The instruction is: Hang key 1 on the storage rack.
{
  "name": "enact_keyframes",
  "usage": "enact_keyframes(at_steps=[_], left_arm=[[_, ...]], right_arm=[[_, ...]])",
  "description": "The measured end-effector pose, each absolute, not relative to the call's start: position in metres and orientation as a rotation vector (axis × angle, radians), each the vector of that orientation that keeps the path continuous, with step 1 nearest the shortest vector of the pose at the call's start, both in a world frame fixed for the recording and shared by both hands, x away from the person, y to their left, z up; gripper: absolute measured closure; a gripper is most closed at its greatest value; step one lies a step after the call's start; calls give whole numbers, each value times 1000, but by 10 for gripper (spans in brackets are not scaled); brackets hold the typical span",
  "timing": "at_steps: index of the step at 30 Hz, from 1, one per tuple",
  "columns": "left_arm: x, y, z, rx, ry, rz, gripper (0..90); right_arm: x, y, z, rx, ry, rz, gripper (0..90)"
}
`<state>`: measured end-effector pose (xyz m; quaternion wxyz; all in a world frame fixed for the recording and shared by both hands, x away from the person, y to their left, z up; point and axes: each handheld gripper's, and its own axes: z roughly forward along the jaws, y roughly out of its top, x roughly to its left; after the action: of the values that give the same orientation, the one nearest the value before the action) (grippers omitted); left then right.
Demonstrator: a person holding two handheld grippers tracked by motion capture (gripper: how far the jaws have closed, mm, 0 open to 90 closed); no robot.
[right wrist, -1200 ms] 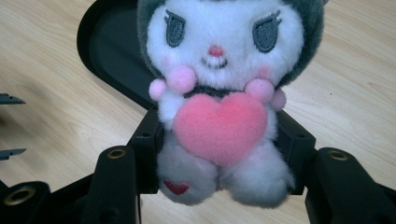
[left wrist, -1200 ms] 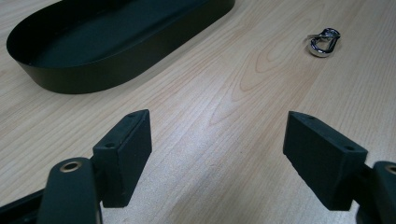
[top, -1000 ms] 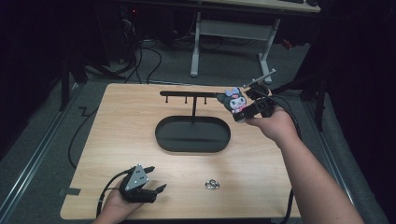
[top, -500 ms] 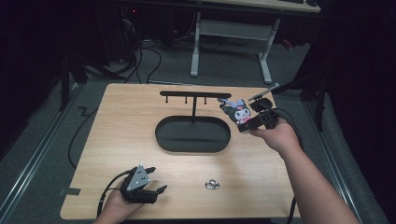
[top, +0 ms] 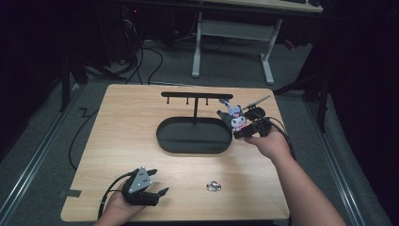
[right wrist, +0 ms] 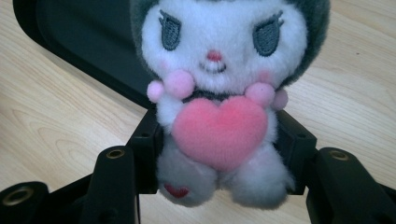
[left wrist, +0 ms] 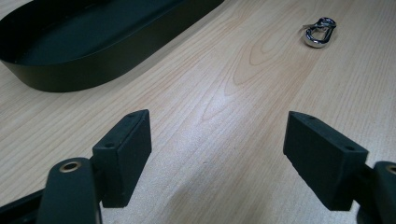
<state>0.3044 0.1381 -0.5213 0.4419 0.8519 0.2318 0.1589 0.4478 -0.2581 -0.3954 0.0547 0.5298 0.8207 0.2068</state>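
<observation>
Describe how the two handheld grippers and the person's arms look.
Both grippers, left gripper and right gripper, are black with blocky rectangular jaws and brass-ringed screw holes. The left carries a grey three-cornered plate. Black cables trail from each. The forearms are bare, no sleeves visible.

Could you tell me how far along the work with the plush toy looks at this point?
Done: the right gripper has the plush toy picked up, jaws pressed on its body. In hand: it is held at the right end of the black tray, beside the hook stand. Left: placing it; the metal clip lies untouched on the table near the open left gripper.
</observation>
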Motion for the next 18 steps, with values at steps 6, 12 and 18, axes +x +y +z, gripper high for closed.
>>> enact_keyframes(at_steps=[6,12,18], left_arm=[[305,138,-522,2116,572,393,241],[304,137,-522,2122,566,384,239],[304,137,-522,2120,567,378,238]], right_arm=[[452,-252,-408,1610,2497,611,465],[456,-249,-419,1625,2484,613,462],[464,-247,-434,1650,2470,604,442]])
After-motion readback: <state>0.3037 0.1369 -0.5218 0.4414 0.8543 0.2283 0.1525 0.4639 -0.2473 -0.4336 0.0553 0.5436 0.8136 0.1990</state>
